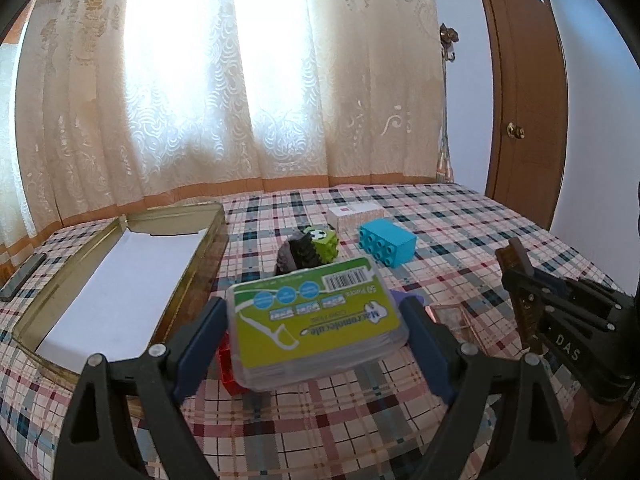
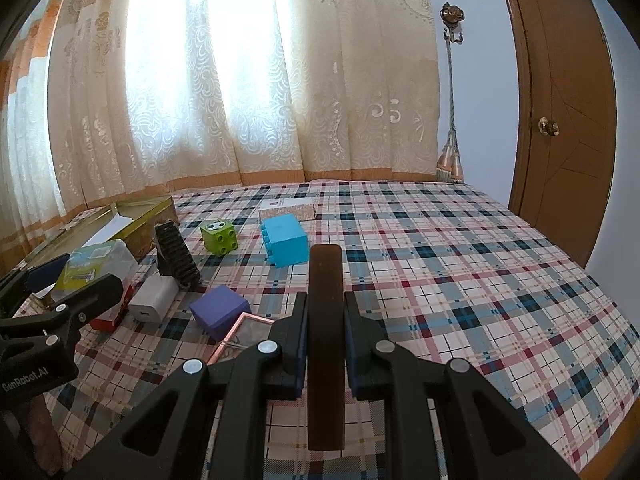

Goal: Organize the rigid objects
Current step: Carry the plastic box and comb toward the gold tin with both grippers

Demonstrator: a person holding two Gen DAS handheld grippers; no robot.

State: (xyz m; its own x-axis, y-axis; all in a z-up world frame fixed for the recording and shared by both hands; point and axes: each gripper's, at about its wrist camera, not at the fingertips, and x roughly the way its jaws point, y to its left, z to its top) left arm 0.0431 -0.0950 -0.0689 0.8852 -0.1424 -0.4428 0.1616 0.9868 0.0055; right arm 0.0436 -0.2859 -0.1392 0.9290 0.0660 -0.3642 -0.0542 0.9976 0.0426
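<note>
My left gripper (image 1: 316,332) is shut on a clear floss-pick box (image 1: 316,320) with a green label, its blue pads pressing both sides. The box hangs just right of an open gold tin (image 1: 216,248) lined with white paper, above a red block (image 1: 228,368). My right gripper (image 2: 326,308) is shut on a dark brown flat strip (image 2: 326,272) that sticks out forward over the plaid cloth. Ahead lie a green cube (image 2: 219,236), a blue brick (image 2: 286,244), a black ridged piece (image 2: 176,256), a white charger (image 2: 154,298) and a purple cube (image 2: 220,312).
A white carton (image 2: 288,208) sits farther back on the plaid surface (image 2: 460,280). A pink-framed glass square (image 2: 244,336) lies by the purple cube. A dark phone (image 1: 22,276) rests left of the tin. Curtains close off the back; a wooden door (image 2: 568,120) stands at the right.
</note>
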